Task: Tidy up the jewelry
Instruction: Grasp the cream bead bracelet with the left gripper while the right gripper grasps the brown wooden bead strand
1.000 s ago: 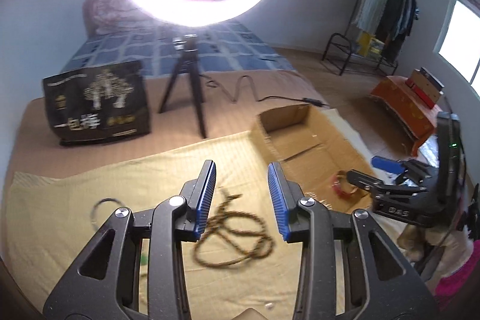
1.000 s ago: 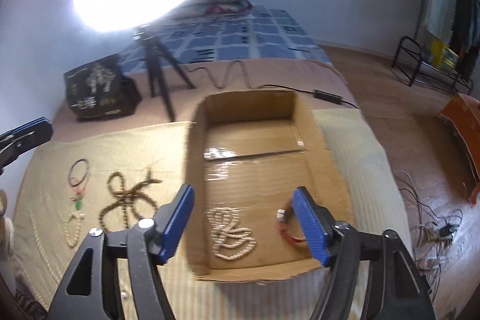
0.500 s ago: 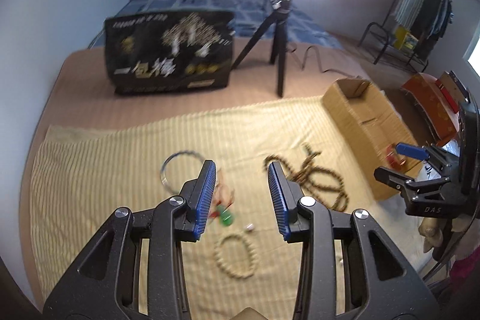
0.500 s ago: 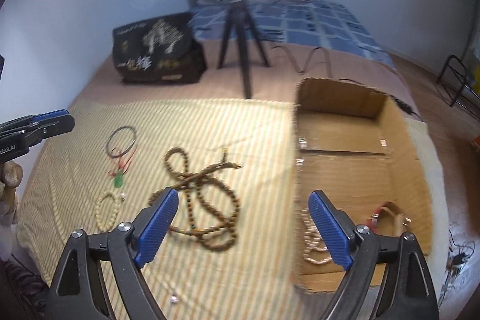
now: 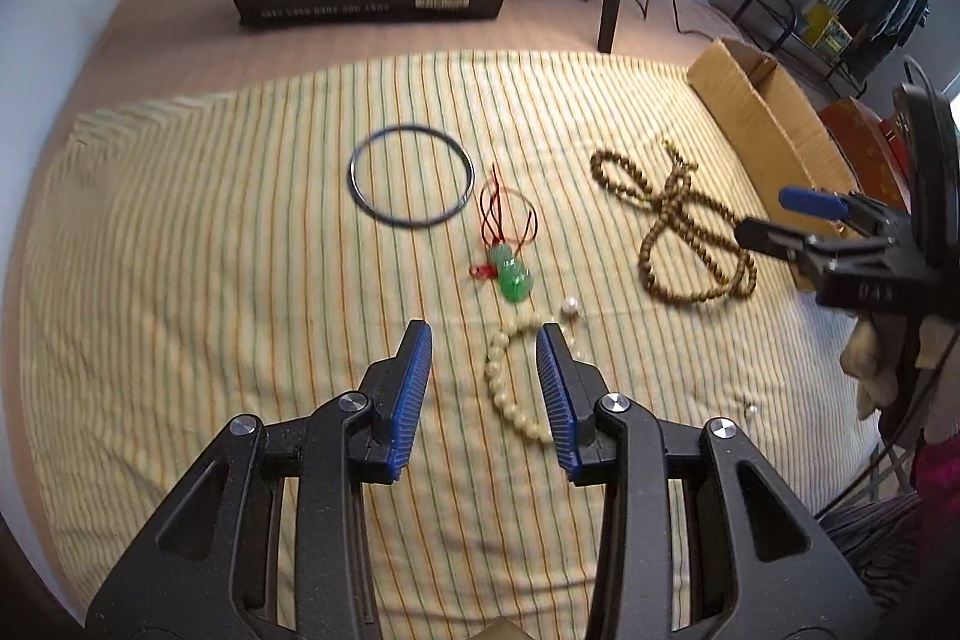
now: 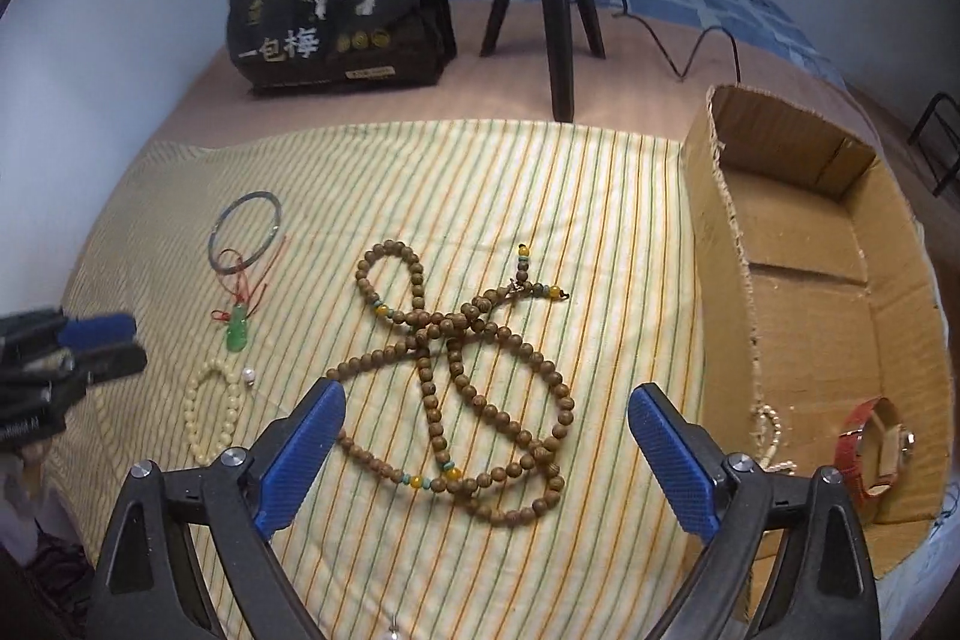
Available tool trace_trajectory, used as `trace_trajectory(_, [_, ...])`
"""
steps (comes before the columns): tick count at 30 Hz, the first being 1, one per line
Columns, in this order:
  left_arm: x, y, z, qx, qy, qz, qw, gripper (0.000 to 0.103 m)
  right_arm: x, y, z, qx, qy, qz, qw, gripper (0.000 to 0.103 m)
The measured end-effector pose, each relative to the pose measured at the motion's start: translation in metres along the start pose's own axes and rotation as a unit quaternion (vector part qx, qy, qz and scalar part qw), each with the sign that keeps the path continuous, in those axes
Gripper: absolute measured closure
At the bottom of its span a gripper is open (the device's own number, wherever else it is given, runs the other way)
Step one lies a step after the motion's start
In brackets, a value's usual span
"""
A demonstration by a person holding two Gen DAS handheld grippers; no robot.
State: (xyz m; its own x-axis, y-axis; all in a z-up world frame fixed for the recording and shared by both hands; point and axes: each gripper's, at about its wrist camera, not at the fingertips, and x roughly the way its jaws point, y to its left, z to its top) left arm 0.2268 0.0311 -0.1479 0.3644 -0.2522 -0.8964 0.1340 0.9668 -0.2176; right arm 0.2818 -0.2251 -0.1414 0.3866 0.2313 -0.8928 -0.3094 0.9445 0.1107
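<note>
cream bracelet half hidden behind left gripper finger

1. Striped cloth spread over the bed; bag and tripod stand behind it.
2. Cardboard box at the cloth's right edge; watch lies in its near corner.
3. Long bead strand on cloth, left of box.
4. Further left: bangle farthest, pendant in front of it, bead bracelet nearest.

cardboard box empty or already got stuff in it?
Not empty. The right wrist view shows a red-strapped watch and a pale bead strand lying in the cardboard box near its front end.
</note>
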Motion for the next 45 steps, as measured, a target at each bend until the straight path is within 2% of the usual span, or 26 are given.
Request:
trace_trajectory(5, [0.012,-0.006,-0.004,0.011,0.015,-0.004,0.9998,0.067,0.012,-0.004,0.005,0.028,0.017,0.020,0.999,0.006])
trace_trajectory(12, [0.023,-0.009,-0.008,0.017,0.032,-0.005,0.9993,0.067,0.023,-0.002,0.009,0.029,0.022,-0.004,0.999,0.000])
trace_trajectory(22, [0.035,-0.012,-0.007,0.023,0.043,-0.001,0.9988,0.067,0.035,0.018,0.014,0.005,0.029,-0.010,1.000,0.000])
trace_trajectory(32, [0.049,-0.016,-0.001,0.022,0.047,0.001,0.9986,0.067,0.063,0.001,0.017,0.079,0.055,0.007,0.995,0.000])
trace_trajectory(35, [0.052,-0.017,0.001,0.026,0.049,0.003,0.9985,0.067,0.067,0.005,0.019,0.073,0.059,-0.005,0.996,0.000])
trace_trajectory(39, [0.058,-0.021,0.000,0.038,0.048,0.014,0.9980,0.067,0.075,0.020,0.019,0.035,0.068,-0.045,0.996,0.000])
trace_trajectory(41, [0.058,-0.023,0.000,0.042,0.046,0.020,0.9979,0.069,0.077,0.026,0.019,0.026,0.068,-0.055,0.996,0.000])
trace_trajectory(45, [0.060,-0.024,-0.001,0.044,0.041,0.038,0.9975,0.085,0.075,0.028,0.019,0.020,0.067,-0.051,0.996,0.008])
